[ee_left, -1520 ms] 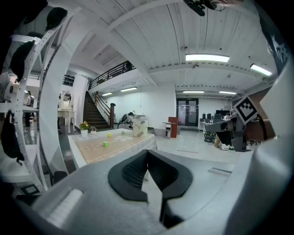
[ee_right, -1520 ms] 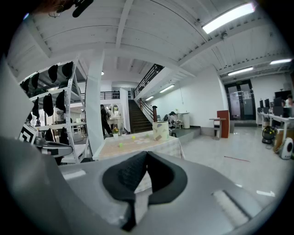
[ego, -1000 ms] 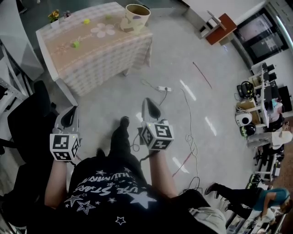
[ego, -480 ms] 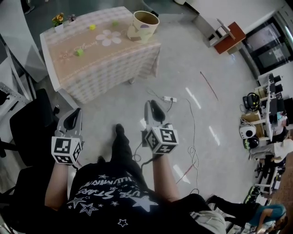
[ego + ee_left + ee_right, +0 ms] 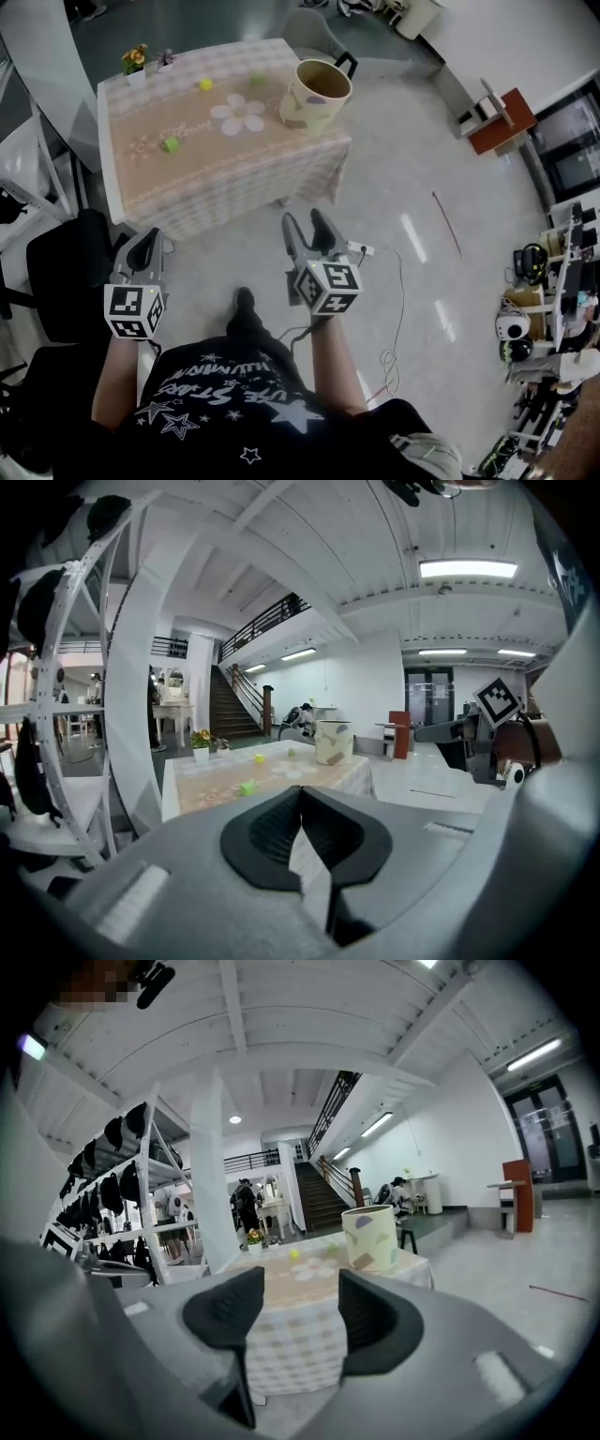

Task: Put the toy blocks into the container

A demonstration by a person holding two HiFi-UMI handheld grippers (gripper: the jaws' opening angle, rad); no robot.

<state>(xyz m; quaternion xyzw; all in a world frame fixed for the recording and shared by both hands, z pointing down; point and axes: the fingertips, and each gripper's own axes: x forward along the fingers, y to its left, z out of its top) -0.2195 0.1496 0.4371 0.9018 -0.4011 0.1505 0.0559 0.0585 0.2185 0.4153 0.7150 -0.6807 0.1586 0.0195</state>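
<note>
container [image 5: 315, 94] on table [image 5: 141, 202] R end | blocks [image 5: 171, 143] L of it

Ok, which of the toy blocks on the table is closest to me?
The bright green block, alone on the left of the table. The yellow block and the pale green block lie farther back, near the far edge.
</note>
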